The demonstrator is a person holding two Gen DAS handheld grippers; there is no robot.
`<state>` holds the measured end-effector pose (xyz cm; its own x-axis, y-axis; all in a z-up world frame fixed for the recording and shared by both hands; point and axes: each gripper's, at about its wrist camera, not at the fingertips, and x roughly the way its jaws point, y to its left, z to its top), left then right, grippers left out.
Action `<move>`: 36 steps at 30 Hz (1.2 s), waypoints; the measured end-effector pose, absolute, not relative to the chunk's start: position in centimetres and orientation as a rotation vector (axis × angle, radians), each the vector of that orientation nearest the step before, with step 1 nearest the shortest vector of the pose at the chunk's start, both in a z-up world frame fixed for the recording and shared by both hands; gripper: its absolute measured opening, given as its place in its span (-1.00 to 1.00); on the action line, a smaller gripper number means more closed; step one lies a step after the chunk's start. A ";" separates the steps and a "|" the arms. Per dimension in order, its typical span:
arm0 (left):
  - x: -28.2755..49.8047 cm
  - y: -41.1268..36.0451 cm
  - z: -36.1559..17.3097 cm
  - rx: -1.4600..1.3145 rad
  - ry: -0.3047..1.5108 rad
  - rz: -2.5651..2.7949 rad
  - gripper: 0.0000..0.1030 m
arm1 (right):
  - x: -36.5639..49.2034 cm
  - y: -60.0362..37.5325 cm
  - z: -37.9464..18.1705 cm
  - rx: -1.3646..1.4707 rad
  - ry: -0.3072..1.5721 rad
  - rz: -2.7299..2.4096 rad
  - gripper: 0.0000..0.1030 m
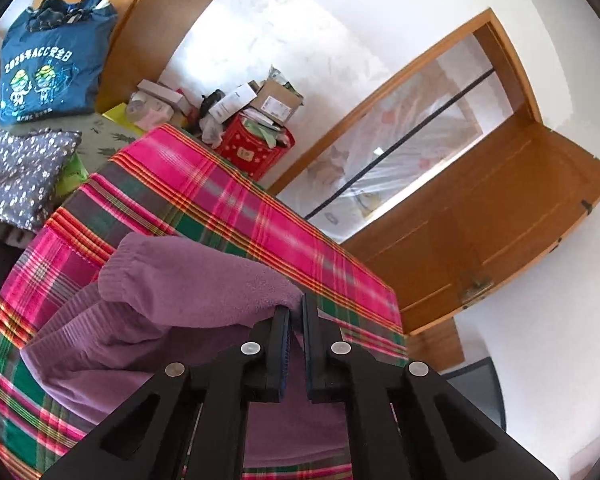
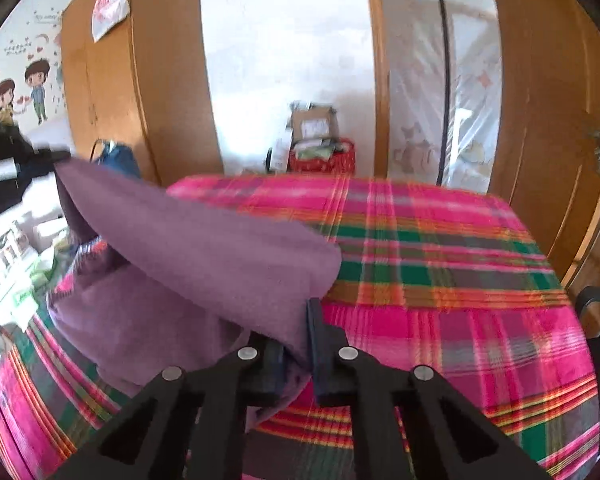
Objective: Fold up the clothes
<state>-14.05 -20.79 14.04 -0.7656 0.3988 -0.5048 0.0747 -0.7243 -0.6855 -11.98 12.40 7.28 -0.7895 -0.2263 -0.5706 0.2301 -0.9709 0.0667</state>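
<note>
Your left tool (image 1: 296,310) is pinched tight on a fold of the purple fleece garment (image 1: 188,276), lifting that edge just ahead of its tips. Your right tool (image 2: 298,320) is clamped on another part of the same garment (image 2: 204,240), fabric bunched between its fingers and draping up and away to its left. The rest of it sags onto the pink plaid cloth (image 2: 440,280) beneath both tools. Beyond the left tool, a blue tote bag (image 1: 48,64) and a red box (image 1: 256,148).

White print "2025年ACC安全日" over 2 cartoon figures on the blue bag (image 1: 48,64).
</note>
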 end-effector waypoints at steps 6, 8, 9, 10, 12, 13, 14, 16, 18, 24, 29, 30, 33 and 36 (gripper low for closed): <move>-13.4 -21.1 14.8 -0.933 -1.078 2.596 -0.89 | -8.8 12.1 12.8 0.640 0.097 -2.818 -0.83; -13.1 -21.2 15.1 -0.917 -1.072 2.598 -0.89 | -7.5 11.4 14.7 0.560 0.169 -2.847 -0.83; -12.9 -21.2 15.4 -0.904 -1.073 2.600 -0.89 | -7.0 11.1 15.4 0.529 0.195 -2.857 -0.83; -12.8 -21.2 15.7 -0.893 -1.074 2.599 -0.89 | -6.4 10.7 16.2 0.498 0.221 -2.867 -0.83; -12.5 -21.3 16.2 -0.872 -1.077 2.596 -0.89 | -5.2 10.0 17.8 0.413 0.285 -2.887 -0.84; -12.3 -21.3 16.4 -0.863 -1.071 2.600 -0.89 | -4.5 9.5 18.6 0.361 0.323 -2.896 -0.84; -12.2 -21.2 16.7 -0.853 -1.064 2.604 -0.89 | -3.7 8.9 19.4 0.302 0.372 -2.899 -0.84; -12.2 -21.1 16.8 -0.846 -1.057 2.618 -0.89 | -3.1 7.8 20.4 0.244 0.452 -2.904 -0.84; -12.4 -21.0 16.6 -0.855 -1.055 2.629 -0.89 | -3.1 7.0 20.8 0.237 0.513 -2.905 -0.84; -14.3 -20.5 13.4 -0.999 -1.046 2.586 -0.89 | -7.3 8.0 15.6 0.630 0.556 -2.890 -0.84; -16.3 -19.5 12.0 -1.054 -0.991 2.589 -0.89 | -10.3 9.5 12.2 0.841 0.521 -2.834 -0.84; -16.6 -19.3 12.0 -1.055 -0.983 2.592 -0.89 | -10.9 9.8 11.7 0.873 0.509 -2.825 -0.84; -17.8 -18.8 12.0 -1.066 -0.940 2.638 -0.89 | -12.2 10.0 11.2 0.882 0.485 -2.838 -0.83; -19.4 -18.2 12.4 -1.054 -0.865 2.685 -0.89 | -14.5 9.8 11.0 0.898 0.476 -2.844 -0.84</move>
<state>-19.45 -18.24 12.39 -0.7477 0.3157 -0.5842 0.0845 -0.8274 -0.5552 -14.47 9.75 11.02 -0.8163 -0.0209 -0.5773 0.2076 -0.9432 -0.2595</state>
